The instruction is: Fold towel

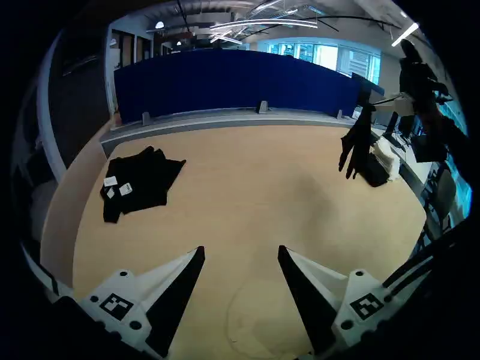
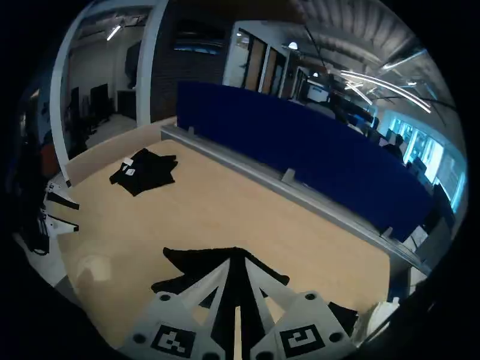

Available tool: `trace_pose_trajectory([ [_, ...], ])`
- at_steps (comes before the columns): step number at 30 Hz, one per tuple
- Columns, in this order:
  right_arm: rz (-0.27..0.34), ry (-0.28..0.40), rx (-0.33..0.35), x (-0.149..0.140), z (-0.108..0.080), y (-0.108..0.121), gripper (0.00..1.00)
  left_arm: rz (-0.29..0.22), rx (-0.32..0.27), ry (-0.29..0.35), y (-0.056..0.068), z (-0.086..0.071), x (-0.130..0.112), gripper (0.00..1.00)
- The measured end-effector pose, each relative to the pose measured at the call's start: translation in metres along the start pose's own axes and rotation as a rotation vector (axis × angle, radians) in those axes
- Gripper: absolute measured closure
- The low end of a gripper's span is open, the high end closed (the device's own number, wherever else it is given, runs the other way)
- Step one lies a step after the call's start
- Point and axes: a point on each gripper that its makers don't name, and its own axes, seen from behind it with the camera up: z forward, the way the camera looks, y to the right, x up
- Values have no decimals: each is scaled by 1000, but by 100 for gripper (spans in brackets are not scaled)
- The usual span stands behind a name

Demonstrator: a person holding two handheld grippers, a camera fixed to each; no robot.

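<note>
A black towel (image 2: pixel 186 259) hangs from my right gripper (image 2: pixel 238 268), whose fingers are shut on it near the cloth's middle. In the left gripper view the same towel (image 1: pixel 357 144) dangles in the air above the table's far right. A pile of black towels (image 1: pixel 138 183) with small white tags lies at the table's far left, also seen as the pile (image 2: pixel 144 171) in the right gripper view. My left gripper (image 1: pixel 240 258) stands open over bare wood, holding nothing. From the right gripper view the left gripper (image 2: pixel 77 216) sits at the table's left edge.
The light wooden table (image 1: pixel 258 186) is bounded at the back by a grey rail (image 1: pixel 240 117) and a blue partition (image 1: pixel 240 81). A white object (image 1: pixel 387 157) and dark gear crowd the right side. Office desks stand beyond.
</note>
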Motion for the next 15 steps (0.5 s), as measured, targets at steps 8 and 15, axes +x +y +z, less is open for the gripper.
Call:
trace_pose_trajectory([
  [8,6,-34,-34,-12,-4,73,98,-25,38,4,1,6,4,10],
  [15,31,-58,-72,-29,-1,146,98,-42,74,-8,8,14,5,10],
])
